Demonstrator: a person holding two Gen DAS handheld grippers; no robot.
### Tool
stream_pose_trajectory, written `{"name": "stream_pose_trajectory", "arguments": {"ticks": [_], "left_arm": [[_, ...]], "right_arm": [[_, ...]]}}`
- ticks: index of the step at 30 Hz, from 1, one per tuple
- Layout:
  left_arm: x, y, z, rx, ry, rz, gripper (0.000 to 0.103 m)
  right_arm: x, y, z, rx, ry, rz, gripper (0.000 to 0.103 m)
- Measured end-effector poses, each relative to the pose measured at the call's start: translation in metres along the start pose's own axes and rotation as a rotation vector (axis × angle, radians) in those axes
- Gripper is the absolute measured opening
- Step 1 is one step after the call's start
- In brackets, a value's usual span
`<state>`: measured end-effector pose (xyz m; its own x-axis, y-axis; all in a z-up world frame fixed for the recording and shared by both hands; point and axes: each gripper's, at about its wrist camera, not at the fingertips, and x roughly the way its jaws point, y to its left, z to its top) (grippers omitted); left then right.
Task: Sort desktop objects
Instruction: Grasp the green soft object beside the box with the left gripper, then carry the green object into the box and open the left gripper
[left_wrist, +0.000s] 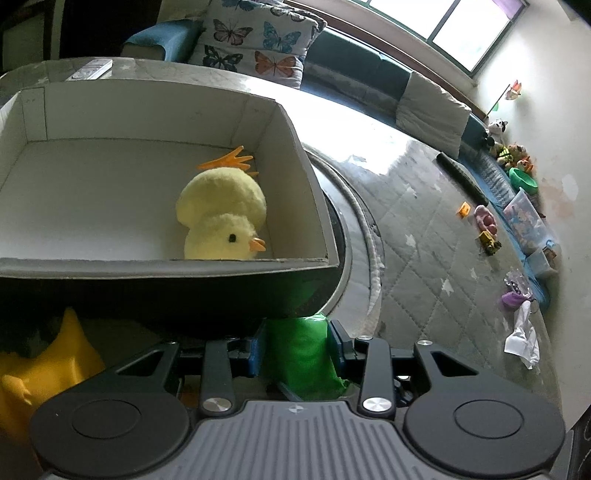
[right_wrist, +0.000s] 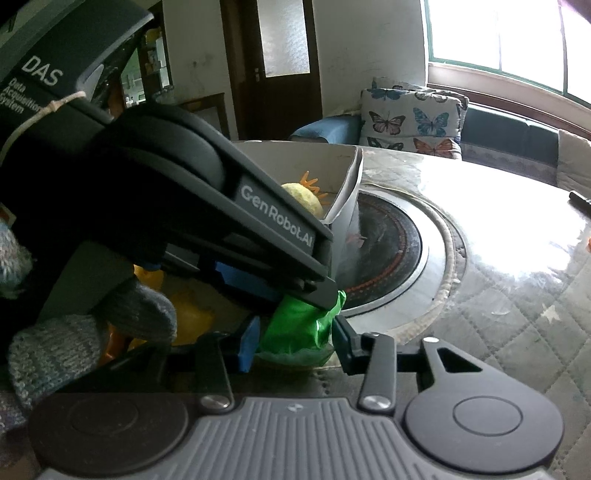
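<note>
While both grippers crowd the same small patch of desk (right_wrist: 498, 295), the green soft object (left_wrist: 299, 354) sits right between the blue pads of the left gripper (left_wrist: 297, 350), whose fingers are drawn in narrow against its two sides. What the object is cannot be told for sure; it looks like crinkly green fabric or a stuffed piece, standing roughly upright, its long axis running away from the camera along the fingers.

From the right wrist view the same green thing (right_wrist: 303, 325) also lies between the fingers of the right gripper (right_wrist: 295, 343), though here a gap shows on the left side, so whether these fingers press it or only bracket it is not clear. The left gripper's body crosses over the top from the upper left, its tip touching the object's upper end.

Straight ahead of the left fingers, just beyond the object and higher, stands the open cardboard box (left_wrist: 166, 267), with a yellow plush chick (left_wrist: 221, 218) lying against its right wall, orange feet pointing to the far side. A yellow toy (left_wrist: 44, 369) rests low to the left of the fingers, outside the box.

My judgement is that the left gripper is nearer and better seated, and the coming move turns on lifting the object up and forward over the box's near wall, which rises directly in its path.
</note>
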<state>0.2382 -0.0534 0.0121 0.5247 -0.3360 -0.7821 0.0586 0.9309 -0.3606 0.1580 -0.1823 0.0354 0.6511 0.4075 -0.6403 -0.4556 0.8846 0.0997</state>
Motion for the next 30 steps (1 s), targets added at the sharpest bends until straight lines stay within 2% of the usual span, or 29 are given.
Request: {"name": "stream_pose_trajectory", "arguments": {"ticks": [19, 23, 30], "left_arm": [[-0.005, -0.010, -0.008, 0.015, 0.008, 0.018, 0.039], [-0.016, -0.015, -0.011, 0.034, -0.011, 0.019, 0.037], [-0.050, -0.019, -0.003, 0.042, -0.093, -0.007, 0.036]], "right_arm": [[-0.006, 0.001, 0.002, 0.006, -0.002, 0.005, 0.040], [-0.014, 0.004, 0.003, -0.002, -0.018, -0.004, 0.034], [-0.034, 0.016, 0.019, -0.048, -0.092, -0.021, 0.033]]}}
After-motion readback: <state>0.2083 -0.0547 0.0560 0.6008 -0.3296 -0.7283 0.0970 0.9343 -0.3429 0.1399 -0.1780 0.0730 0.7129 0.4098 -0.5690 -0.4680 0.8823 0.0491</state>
